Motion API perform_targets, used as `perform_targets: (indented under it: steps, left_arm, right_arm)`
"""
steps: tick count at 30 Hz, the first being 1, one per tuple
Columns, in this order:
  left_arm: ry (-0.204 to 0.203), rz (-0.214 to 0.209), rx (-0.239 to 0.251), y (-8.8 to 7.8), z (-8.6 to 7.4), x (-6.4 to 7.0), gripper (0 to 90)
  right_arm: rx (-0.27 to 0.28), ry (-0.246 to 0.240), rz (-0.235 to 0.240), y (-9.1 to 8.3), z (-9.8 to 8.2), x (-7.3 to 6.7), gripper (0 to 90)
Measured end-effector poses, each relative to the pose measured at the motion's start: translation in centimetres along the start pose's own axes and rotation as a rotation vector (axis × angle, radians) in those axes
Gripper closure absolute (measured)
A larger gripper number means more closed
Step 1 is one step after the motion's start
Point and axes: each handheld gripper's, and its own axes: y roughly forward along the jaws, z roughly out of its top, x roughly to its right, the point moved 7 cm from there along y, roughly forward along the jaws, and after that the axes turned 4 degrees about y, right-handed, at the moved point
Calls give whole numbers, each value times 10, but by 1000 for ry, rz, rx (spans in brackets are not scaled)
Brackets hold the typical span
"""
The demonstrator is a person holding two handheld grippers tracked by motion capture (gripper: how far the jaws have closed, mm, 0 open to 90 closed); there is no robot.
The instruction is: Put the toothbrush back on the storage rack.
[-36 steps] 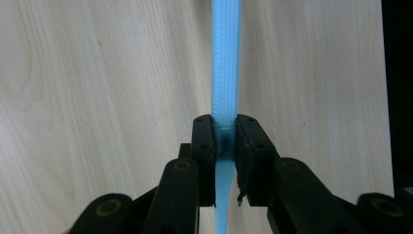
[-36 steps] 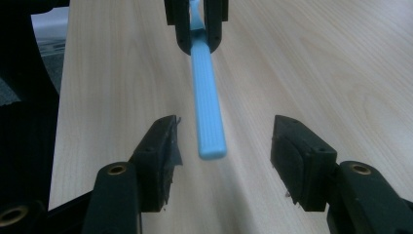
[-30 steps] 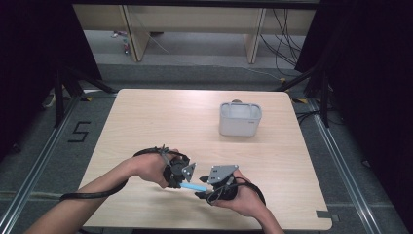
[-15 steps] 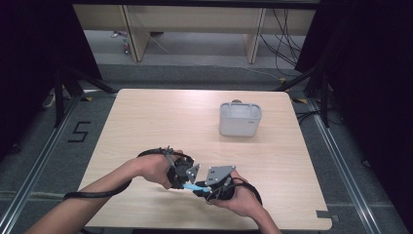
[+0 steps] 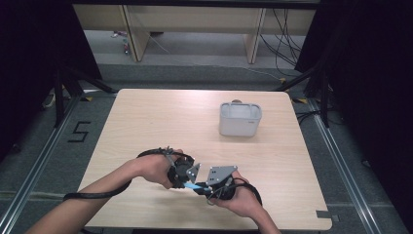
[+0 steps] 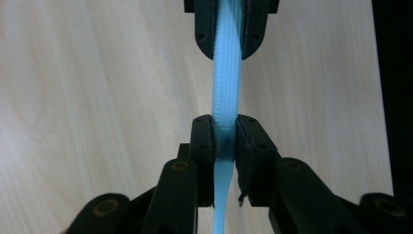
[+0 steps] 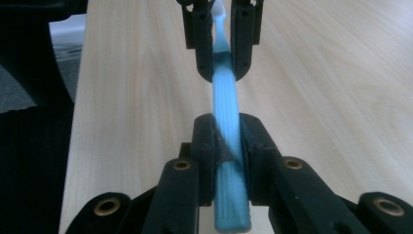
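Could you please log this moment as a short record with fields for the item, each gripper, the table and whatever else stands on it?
item: light blue ribbed plastic handle, thinner flat end toward the left gripper
left gripper: shut on the handle's thinner part; jaws have just eased slightly
right gripper: has just closed on the ribbed thick end
support: handle spans between both grippers, near the table's front edge
table: light wood
also there: grey tub, far right, apart from both hands
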Motion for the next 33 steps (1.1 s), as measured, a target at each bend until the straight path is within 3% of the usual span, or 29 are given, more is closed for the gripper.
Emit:
perform_targets:
  steps: [1,2,3,4,7,10,11,13,15,16,17,18,19,21,22,23,24,25,26,27,28,29,32,33]
  left_arm:
    - [-18,35,26,-3,1,-1,702]
    - [-3,57,24,-7,0,-3,665]
    - [-30,91,78,-10,2,-2,639]
    - [-33,147,135,-19,0,-3,584]
    - [-67,217,225,-28,-6,2,541]
    - [-91,254,259,-31,-15,6,512]
    - [-115,264,280,-30,-19,9,498]
    - [-160,276,326,-26,-26,14,448]
    - [-225,269,361,-19,-36,19,425]
    - [-264,294,397,-15,-38,20,396]
    - [-281,304,414,-12,-40,20,372]
    - [-338,309,464,-7,-42,22,359]
    - [-360,302,473,-4,-44,22,359]
    - [-469,309,559,3,-47,20,352]
    - [-518,310,590,5,-49,18,356]
    - [-550,315,607,7,-51,16,359]
    - [-598,329,638,8,-53,12,360]
    - [-630,337,655,9,-55,8,361]
    - [-651,338,667,9,-56,6,361]
    - [-685,368,689,8,-57,1,361]
    - [-685,368,689,8,-57,1,358]
    - [-720,378,711,7,-57,-3,358]
    - [-778,371,789,4,-52,-12,357]
    - [-787,373,801,3,-51,-15,354]
  right_arm:
    - [-3,-2,-18,-2,-1,2,788]
    - [-3,-5,-35,-4,-2,4,787]
    - [-7,11,-36,-5,-3,4,788]
    - [0,25,-77,-11,-7,11,788]
    - [11,45,-154,-19,-13,23,788]
    - [31,98,-198,-26,-18,30,787]
    - [46,129,-232,-30,-20,34,787]
    - [90,141,-300,-38,-23,44,787]
    - [104,167,-320,-41,-24,46,788]
    - [127,162,-346,-42,-24,50,788]
    - [141,211,-356,-43,-25,49,787]
    - [186,193,-391,-45,-24,51,788]
    - [186,193,-391,-45,-24,51,788]
    - [219,227,-415,-46,-23,50,788]
    - [239,218,-428,-46,-22,51,788]
    - [261,220,-447,-46,-22,51,788]
    - [259,257,-440,-46,-22,48,788]
    - [286,239,-471,-46,-22,51,787]
    - [286,239,-471,-46,-22,51,787]
    - [309,256,-494,-45,-22,50,788]
    - [309,256,-494,-45,-22,50,788]
    - [324,251,-499,-45,-21,50,788]
    - [353,257,-519,-43,-19,49,788]
    - [356,281,-507,-41,-18,45,788]
